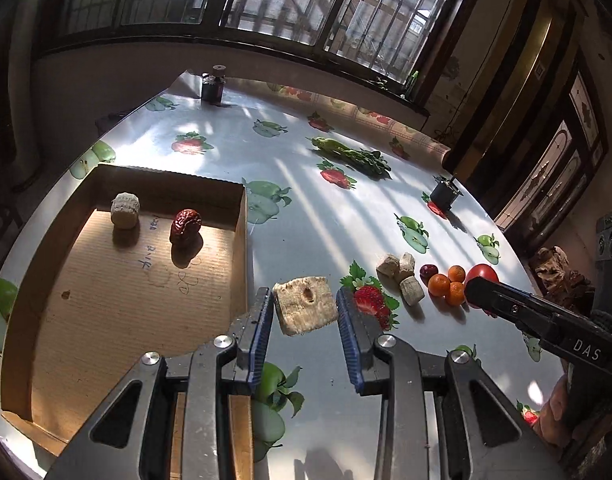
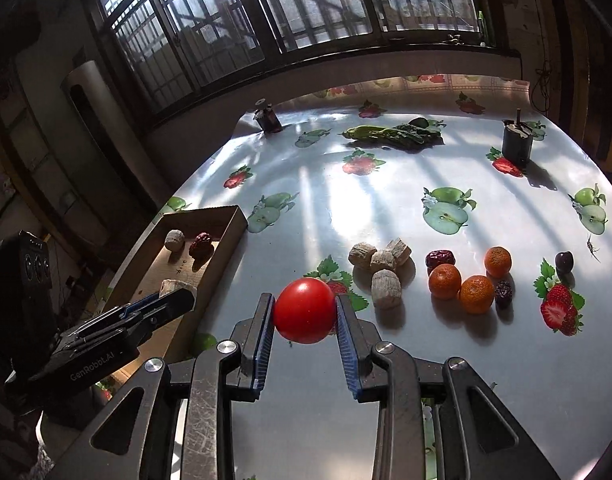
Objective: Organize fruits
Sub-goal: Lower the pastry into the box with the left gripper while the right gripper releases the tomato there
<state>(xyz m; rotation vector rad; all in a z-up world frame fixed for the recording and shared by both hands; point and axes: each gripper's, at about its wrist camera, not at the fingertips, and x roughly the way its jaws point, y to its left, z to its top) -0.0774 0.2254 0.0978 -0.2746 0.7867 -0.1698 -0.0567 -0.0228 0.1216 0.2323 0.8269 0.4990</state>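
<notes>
The left gripper (image 1: 305,312) is clenched on a pale tan block (image 1: 305,305), pinched between the blue pads above the table (image 1: 326,208), with the cardboard box (image 1: 125,264) at its 9 o'clock. The right gripper (image 2: 305,312) grasps a red tomato (image 2: 304,310) squarely between its pads; the oranges (image 2: 462,280) lie at its 2 o'clock.

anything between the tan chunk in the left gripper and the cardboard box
Nothing visible does. The tan chunk, clamped in the left gripper, hangs just right of the cardboard box; only the box's low side wall lies between, and the floor nearest it is bare.
</notes>
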